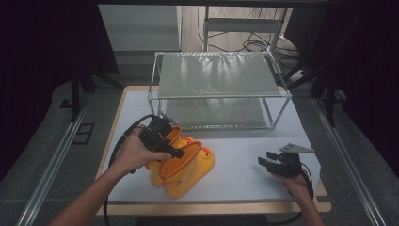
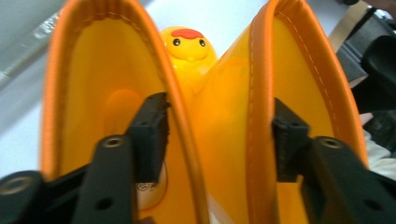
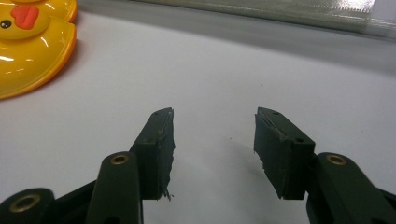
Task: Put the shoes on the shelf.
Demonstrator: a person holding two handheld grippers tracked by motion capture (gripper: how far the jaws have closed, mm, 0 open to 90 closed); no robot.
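A pair of yellow rubber boots [image 1: 188, 165] with orange rims and duck faces lies side by side at the front left of the white table [image 1: 244, 146]. My left gripper [image 1: 175, 149] reaches into their tops. In the left gripper view one jaw sits inside each boot, and my left gripper [image 2: 217, 135] presses the two neighbouring orange rims [image 2: 259, 93] between its pads. A duck face [image 2: 189, 44] shows beyond. My right gripper [image 1: 265, 158] hovers low over the table at the front right, and in its own view my right gripper [image 3: 214, 144] stands open with nothing between the pads. A boot toe [image 3: 32, 51] shows at that view's upper left.
A metal-framed rack [image 1: 219, 75] with two mesh shelves stands at the back of the table. The table's wooden edge [image 1: 211, 205] runs along the front. Bare white surface lies between the boots and my right hand.
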